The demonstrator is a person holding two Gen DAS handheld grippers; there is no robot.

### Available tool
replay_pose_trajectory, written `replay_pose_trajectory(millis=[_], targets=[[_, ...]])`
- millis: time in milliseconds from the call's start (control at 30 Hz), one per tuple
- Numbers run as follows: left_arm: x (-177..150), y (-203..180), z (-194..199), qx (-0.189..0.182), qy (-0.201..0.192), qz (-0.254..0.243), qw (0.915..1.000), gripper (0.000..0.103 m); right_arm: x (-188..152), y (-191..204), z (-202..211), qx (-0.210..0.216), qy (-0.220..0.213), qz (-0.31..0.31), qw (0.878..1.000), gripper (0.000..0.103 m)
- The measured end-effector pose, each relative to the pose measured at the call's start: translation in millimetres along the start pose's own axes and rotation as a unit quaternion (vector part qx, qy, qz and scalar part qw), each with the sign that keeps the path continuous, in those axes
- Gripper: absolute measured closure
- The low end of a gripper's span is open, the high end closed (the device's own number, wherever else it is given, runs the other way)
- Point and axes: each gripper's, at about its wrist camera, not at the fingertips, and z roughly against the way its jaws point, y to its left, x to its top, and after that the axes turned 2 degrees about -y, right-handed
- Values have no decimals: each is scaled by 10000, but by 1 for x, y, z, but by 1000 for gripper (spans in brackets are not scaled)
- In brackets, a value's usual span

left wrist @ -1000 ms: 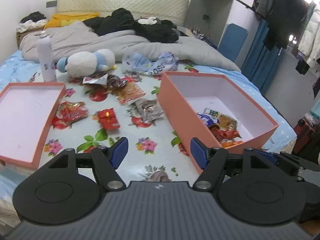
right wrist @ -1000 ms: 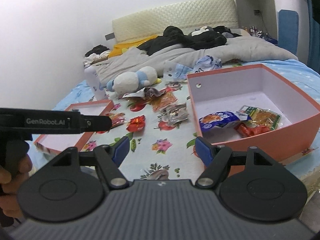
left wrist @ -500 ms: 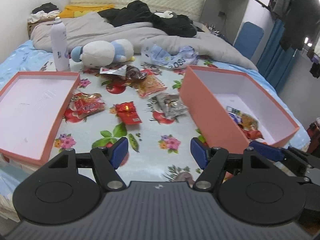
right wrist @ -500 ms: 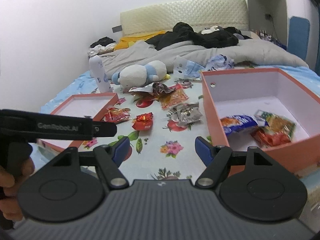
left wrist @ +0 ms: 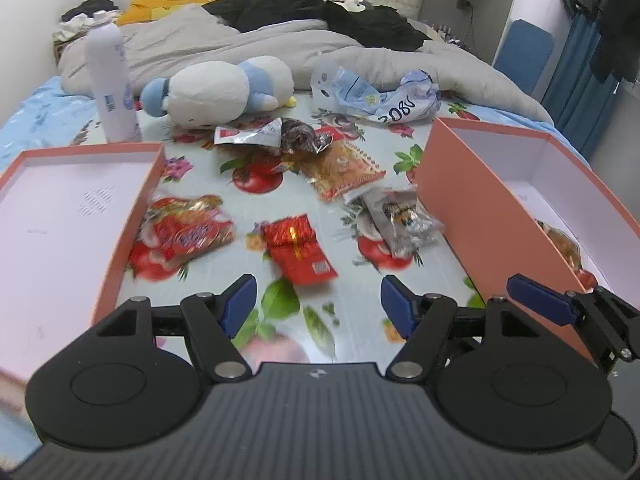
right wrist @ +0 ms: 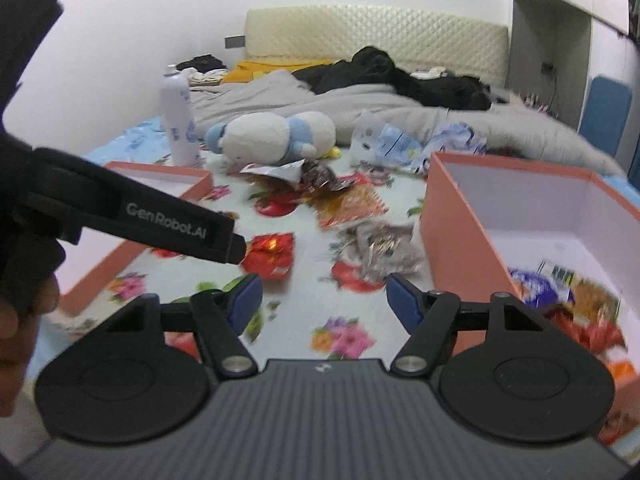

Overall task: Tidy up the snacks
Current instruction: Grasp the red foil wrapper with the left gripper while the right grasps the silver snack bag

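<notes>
Snacks lie loose mid-frame on the bed, a red packet (left wrist: pixel 298 250) nearest my left claw (left wrist: pixel 314 306), its blue tips spread apart, gripping nothing. My right claw (right wrist: pixel 324 300) likewise gapes, beside the orange box (right wrist: pixel 448 216) at right.

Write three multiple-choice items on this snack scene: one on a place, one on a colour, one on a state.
1. Where does the white spray bottle stand?
A. inside the deep box
B. behind the shallow lid
C. on the plush

2. What colour is the foil packet nearest the left tongs?
A. red
B. green
C. blue

3. How are the right tongs?
A. shut on a packet
B. open, empty
C. shut, empty

Answers: 1 B, it rises beyond the shallow lid; 2 A, its wrapper is red; 3 B, blue pads stand apart, nothing between.
</notes>
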Motion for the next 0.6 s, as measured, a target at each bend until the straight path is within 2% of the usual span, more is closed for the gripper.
replay_pose_trajectory(millis=[300,433,600], targets=[[29,22,-78,-34,434,470,9979,30,2,0,-70,-494,-82,249,9984,35],[40,28,-106,173,597,488,9969,30,4,-3,-90,-625,-116,369,9973,35],[43,43,-135,73,849,1047,9909,30,7,-10,-112,-822,-21,440,9956,35]])
